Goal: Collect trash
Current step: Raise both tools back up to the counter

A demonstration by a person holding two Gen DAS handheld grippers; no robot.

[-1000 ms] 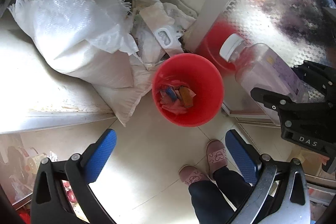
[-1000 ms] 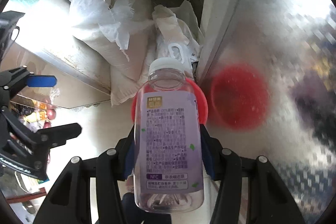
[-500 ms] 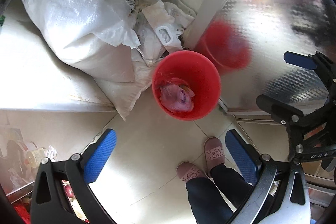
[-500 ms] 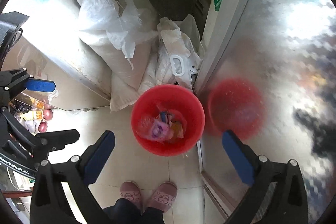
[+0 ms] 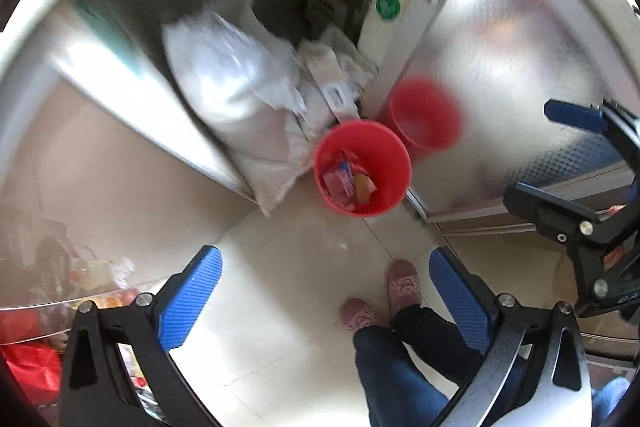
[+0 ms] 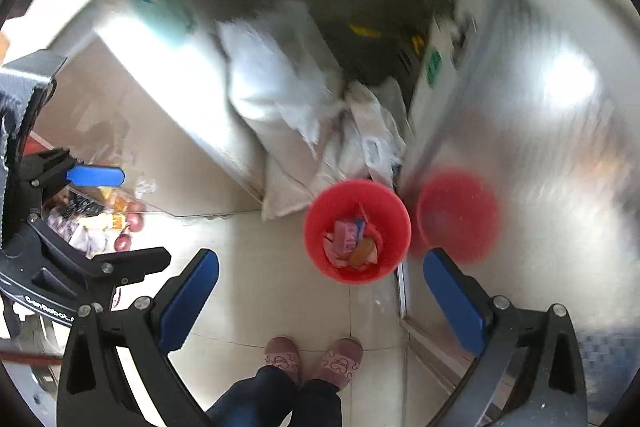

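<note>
Seen from above, a red bucket (image 5: 362, 169) stands on the pale tiled floor (image 5: 288, 267), pushed against the corner where a shiny metal door (image 5: 508, 75) meets a heap of white woven sacks (image 5: 236, 95); its red reflection glows in the metal just beside it; inside the bucket lies the collected trash (image 6: 352, 239), a jumble of pink, orange and blue wrappers, with a pale purple-tinted piece among them that the blur leaves hard to name.

The left claw (image 5: 326, 301) hangs high over the floor, its blue pads spread wide with nothing between them; the right claw (image 6: 320, 301) is likewise spread to its full width and empty, pointing down at the bucket, which sits between and beyond its fingertips; each claw shows at the edge of the other's view, well apart from the bucket.

A person's pink slippers (image 6: 316, 357) and dark trouser legs stand on the tiles just short of the bucket; at the left a glass-topped desk (image 6: 132, 203) carries fruit and packets, too blurred to tell apart; a green round sticker (image 5: 388, 5) marks the white door frame.
</note>
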